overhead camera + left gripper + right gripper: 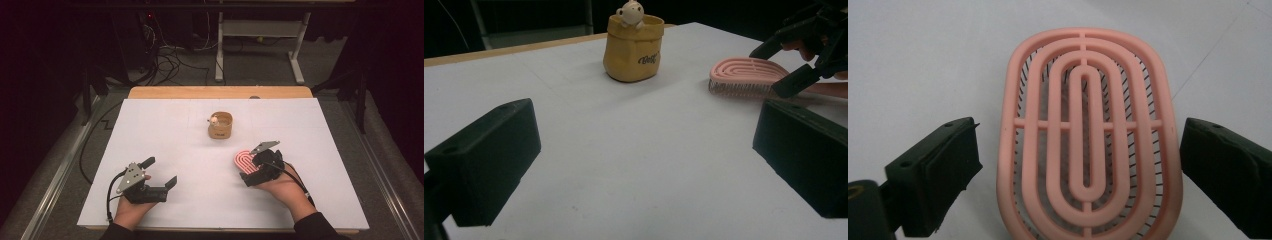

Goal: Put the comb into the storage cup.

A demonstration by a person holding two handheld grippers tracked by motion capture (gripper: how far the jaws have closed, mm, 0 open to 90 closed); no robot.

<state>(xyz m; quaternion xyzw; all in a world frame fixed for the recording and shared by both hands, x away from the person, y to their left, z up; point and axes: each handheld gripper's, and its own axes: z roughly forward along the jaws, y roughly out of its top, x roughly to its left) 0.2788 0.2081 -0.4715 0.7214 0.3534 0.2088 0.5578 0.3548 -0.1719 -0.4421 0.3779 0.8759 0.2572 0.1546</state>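
A pink oval hairbrush point(242, 160) lies bristles-down on the white table, right of centre. My right gripper point(251, 170) is open, with one jaw on each side of the brush point(1088, 140) and a gap showing at both sides. The right gripper point(1080, 152) touches nothing. A yellow bag-shaped pot point(220, 126) with a small bear figure on its rim stands behind the brush, near the table's middle. My left gripper point(160, 172) rests open at the front left with nothing between its jaws. From the left gripper point(644, 155) I see the pot point(633, 47), the brush point(744, 75) and the right gripper point(806, 52).
The white sheet point(165, 130) covers a wooden table point(220, 92) whose far edge shows. Dark floor, cables and a desk frame point(260, 45) lie beyond. Metal rails point(60, 170) run along both sides of the table.
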